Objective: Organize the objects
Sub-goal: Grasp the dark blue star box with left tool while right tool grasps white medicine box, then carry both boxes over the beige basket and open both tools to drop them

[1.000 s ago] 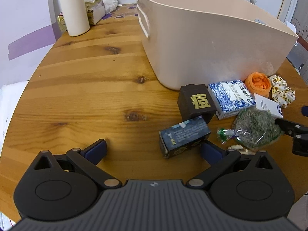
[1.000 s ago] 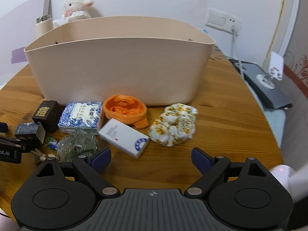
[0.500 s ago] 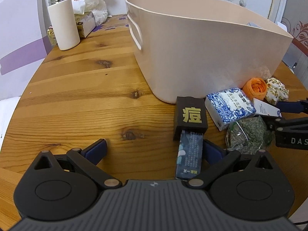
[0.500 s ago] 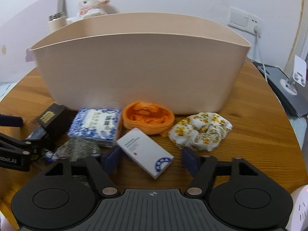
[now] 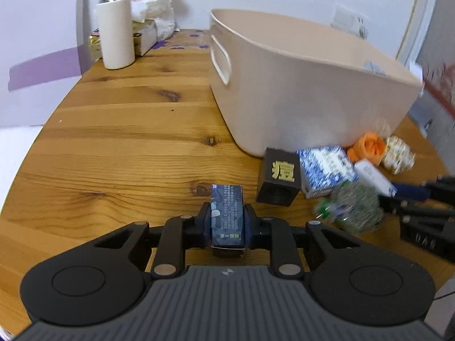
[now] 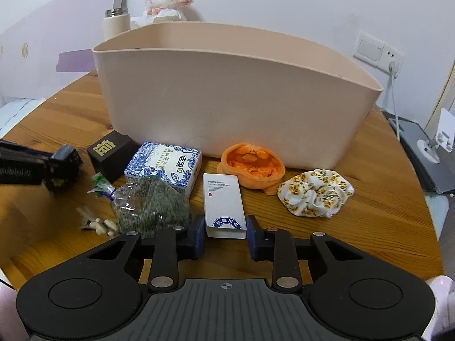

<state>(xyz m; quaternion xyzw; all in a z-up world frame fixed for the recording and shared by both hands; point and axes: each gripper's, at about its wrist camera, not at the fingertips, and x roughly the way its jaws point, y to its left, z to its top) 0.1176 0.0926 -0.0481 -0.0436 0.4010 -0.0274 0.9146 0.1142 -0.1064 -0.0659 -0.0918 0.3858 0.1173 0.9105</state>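
Observation:
My left gripper [image 5: 226, 221] is shut on a dark blue box [image 5: 227, 213], just above the wooden table, left of a black box with a gold character [image 5: 280, 180]. My right gripper [image 6: 224, 233] is open, its fingers on either side of the near end of a white box [image 6: 223, 204] with small gaps. A large beige bin [image 6: 227, 96] stands behind the objects; it also shows in the left wrist view [image 5: 301, 85]. A blue-and-white tissue pack [image 6: 165, 164], a bag of dried herbs [image 6: 150, 207], an orange cloth [image 6: 251, 167] and a floral scrunchie [image 6: 315, 193] lie in front of it.
A white flask [image 5: 116, 29], a plush lamb [image 5: 153, 2] and a small carton stand at the table's far left corner. Small pale bits [image 6: 99, 224] lie left of the herb bag. A grey tray [image 6: 418, 147] sits off the table's right side.
My left gripper has shut on the dark blue box and lifted its view. My right gripper has moved down and forward, narrowing around the white box.

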